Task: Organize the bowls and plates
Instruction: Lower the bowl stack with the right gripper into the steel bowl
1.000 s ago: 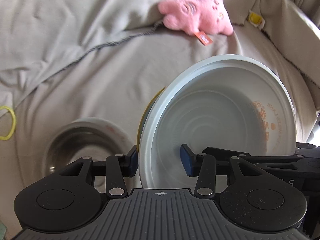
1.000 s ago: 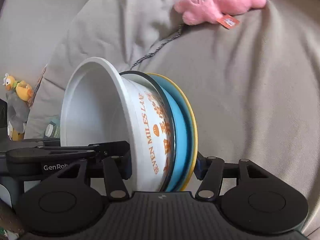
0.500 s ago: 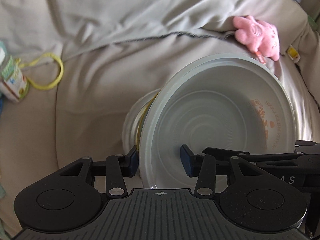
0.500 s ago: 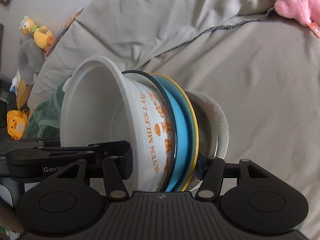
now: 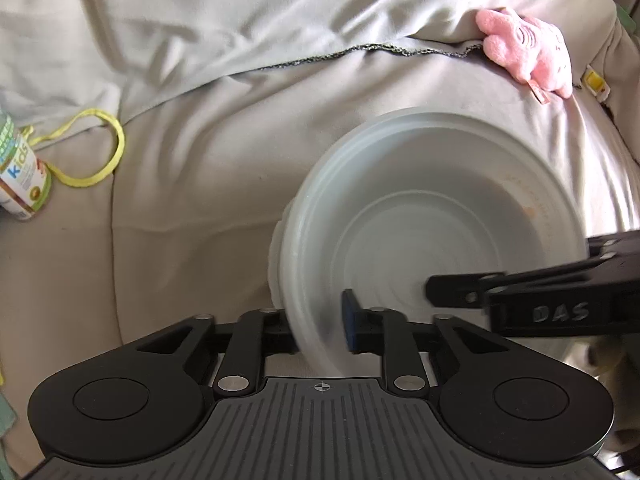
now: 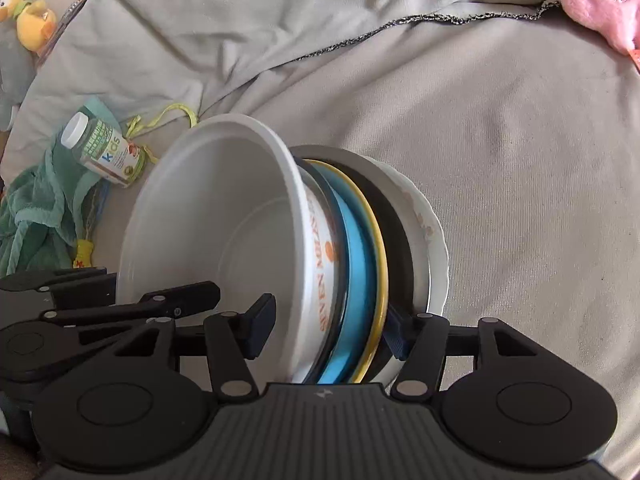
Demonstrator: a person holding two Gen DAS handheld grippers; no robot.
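A white bowl with orange lettering sits nested in a dark-rimmed bowl, a blue plate and a yellow plate. This tilted stack leans into a steel bowl on a white flowered plate. My right gripper is shut across the stack, one pad inside the white bowl, the other behind the yellow plate. My left gripper is closing on the white bowl's near wall; one pad is inside, the other finger is hidden behind the blurred rim.
All of this rests on a beige, wrinkled cover. A pink plush toy lies at the far right. A vitamin bottle, a yellow loop and a green towel lie to the left. A yellow duck toy sits far left.
Both grippers carried the stack sideways to the steel bowl and white plate, and it now leans into them. The left jaws have narrowed to the white bowl's wall alone.
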